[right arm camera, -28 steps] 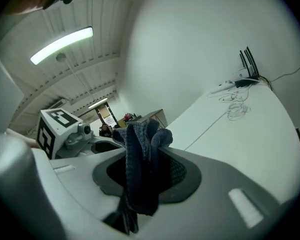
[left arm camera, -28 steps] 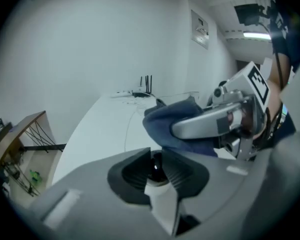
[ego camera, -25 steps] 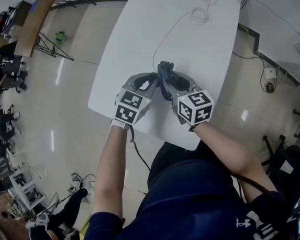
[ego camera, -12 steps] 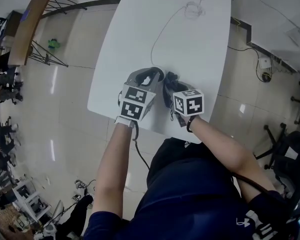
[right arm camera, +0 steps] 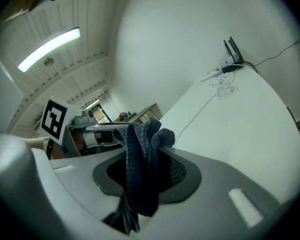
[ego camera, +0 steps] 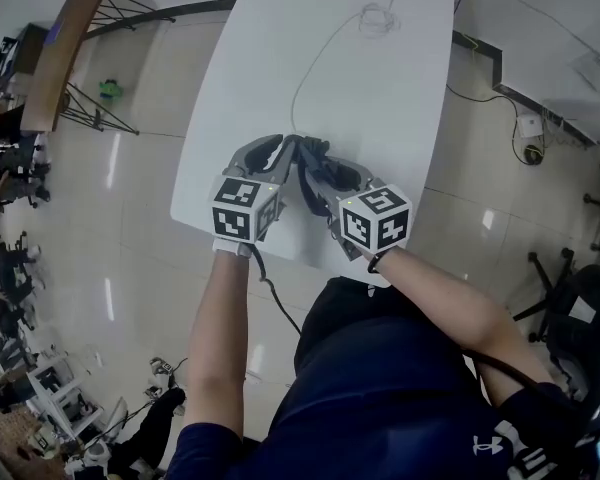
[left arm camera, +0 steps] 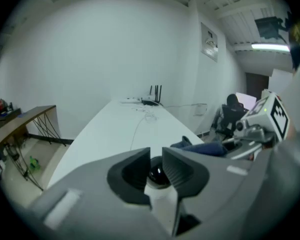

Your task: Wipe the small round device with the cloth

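**At the table's near end: device in the left tongs, cloth in the right**

Closest to me, two bare forearms [ego camera: 230, 318] reach out over the near edge of the white table [ego camera: 380, 78]. Each hand carries its tongs, with the marker cubes [ego camera: 242, 208] facing up. The two heads are angled in toward each other, tips nearly meeting just past the table edge.

Left gripper [left arm camera: 156, 156] first. Its jaws stand only a sliver apart and are easing open as I watch. The device [left arm camera: 157, 175] sits right between them, with a glossy dark dome on a white body, and the pads are on its sides. It is low, near the tabletop at the near end.

Now the right gripper [right arm camera: 147, 149]. It is clamped on the cloth [right arm camera: 140, 174], a dark blue knit bunched up between the jaws, with a fold poking out above and a tail hanging below. From overhead the cloth lies just beside the left jaws, on their right side. Whether it actually touches the device, I cannot tell.

Further out, a thin white cable [ego camera: 310, 63] runs from the grippers up the tabletop. It curls into a loose tangle toward the far end. Right at the back sits a router [left arm camera: 151, 102] with its black antennas up against the white wall.

Off to the left, across the shiny floor [ego camera: 140, 188], stands a wooden desk [ego camera: 65, 48].
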Action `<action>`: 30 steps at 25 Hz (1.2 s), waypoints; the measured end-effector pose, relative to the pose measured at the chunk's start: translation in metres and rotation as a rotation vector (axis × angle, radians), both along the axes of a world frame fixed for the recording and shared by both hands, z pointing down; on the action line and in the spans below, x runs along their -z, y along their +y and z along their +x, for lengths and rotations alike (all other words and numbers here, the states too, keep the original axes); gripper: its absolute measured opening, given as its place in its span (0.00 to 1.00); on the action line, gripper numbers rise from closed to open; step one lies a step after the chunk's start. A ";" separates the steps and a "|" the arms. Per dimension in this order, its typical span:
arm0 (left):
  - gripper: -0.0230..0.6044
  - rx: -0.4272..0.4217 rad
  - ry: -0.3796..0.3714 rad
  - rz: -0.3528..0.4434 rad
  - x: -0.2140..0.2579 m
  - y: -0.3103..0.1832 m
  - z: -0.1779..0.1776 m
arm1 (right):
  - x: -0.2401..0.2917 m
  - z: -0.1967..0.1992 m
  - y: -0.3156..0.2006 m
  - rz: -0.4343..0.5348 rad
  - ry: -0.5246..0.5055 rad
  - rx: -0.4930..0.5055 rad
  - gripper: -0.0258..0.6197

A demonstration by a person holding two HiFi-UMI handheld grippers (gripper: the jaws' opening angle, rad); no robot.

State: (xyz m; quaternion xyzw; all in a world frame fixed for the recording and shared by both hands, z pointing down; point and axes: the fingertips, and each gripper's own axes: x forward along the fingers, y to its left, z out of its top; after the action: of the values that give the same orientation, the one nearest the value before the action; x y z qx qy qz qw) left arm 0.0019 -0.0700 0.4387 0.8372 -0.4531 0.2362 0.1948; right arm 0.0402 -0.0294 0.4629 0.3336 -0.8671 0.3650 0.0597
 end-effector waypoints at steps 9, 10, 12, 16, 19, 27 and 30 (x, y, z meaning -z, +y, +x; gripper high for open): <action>0.14 -0.036 -0.170 -0.021 -0.021 0.000 0.010 | -0.062 0.010 0.015 -0.155 0.055 0.063 0.23; 0.14 -0.034 -0.186 -0.018 -0.023 -0.001 0.010 | -0.070 0.012 0.017 -0.191 0.064 0.064 0.23; 0.12 -0.030 -0.200 -0.023 -0.024 0.000 0.009 | -0.086 0.016 0.021 -0.275 0.087 0.061 0.23; 0.13 -0.016 -0.225 -0.041 -0.025 0.003 0.005 | -0.105 0.017 0.029 -0.376 0.172 0.080 0.22; 0.13 -0.023 -0.247 -0.042 -0.026 0.003 0.008 | -0.107 0.019 0.033 -0.397 0.204 0.104 0.22; 0.16 -0.131 -0.073 0.057 0.001 -0.001 0.011 | -0.050 0.051 0.015 -0.290 0.034 -0.144 0.23; 0.16 -0.270 -0.034 0.072 0.003 -0.001 0.012 | -0.010 0.050 0.000 -0.179 -0.058 -0.273 0.23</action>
State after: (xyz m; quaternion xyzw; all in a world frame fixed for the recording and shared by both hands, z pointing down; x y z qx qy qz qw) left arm 0.0143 -0.0714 0.4359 0.8928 -0.3478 0.2583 0.1235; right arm 0.0900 -0.0293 0.4733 0.4308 -0.7792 0.4550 0.0139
